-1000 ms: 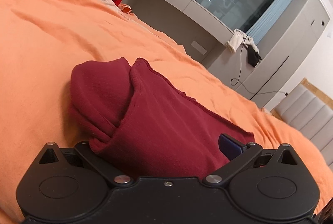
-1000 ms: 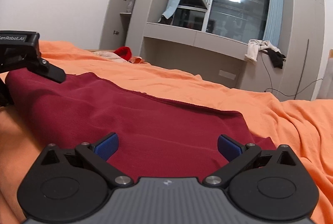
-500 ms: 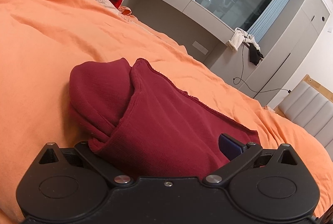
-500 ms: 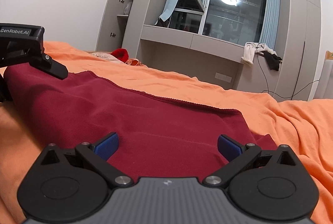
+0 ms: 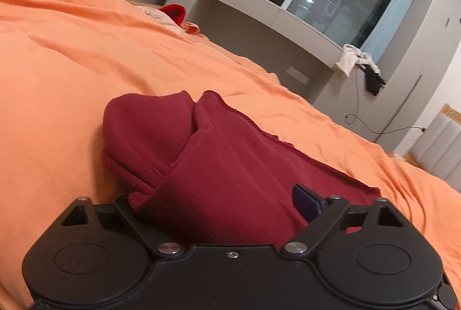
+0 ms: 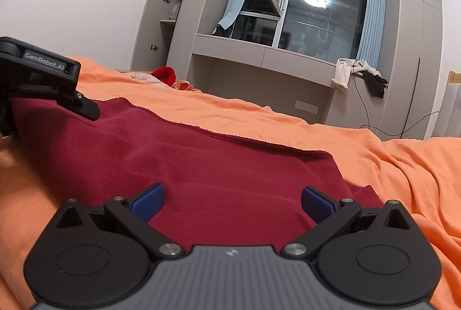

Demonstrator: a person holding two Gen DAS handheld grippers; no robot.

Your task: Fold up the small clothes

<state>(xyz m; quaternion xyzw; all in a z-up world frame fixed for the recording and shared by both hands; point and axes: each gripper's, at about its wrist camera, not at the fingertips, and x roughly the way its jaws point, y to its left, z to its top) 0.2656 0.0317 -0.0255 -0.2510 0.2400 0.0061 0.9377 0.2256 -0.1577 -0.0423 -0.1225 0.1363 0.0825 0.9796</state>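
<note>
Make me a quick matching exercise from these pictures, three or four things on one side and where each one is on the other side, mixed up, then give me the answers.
Things:
1. dark red garment
2. orange bedspread
3. white cloth
4. light blue curtain

Places:
A. hangs beside the window
B. draped over the ledge's end
C. covers the bed
D. spread on the bed by both grippers

Pairs: 1-D, 2-C, 3-B, 4-A

I am in a home bedroom: an orange bedspread [image 6: 288, 120] beneath me, built-in wardrobes [image 6: 415, 30], a curtained window [image 6: 319, 19] ahead.
</note>
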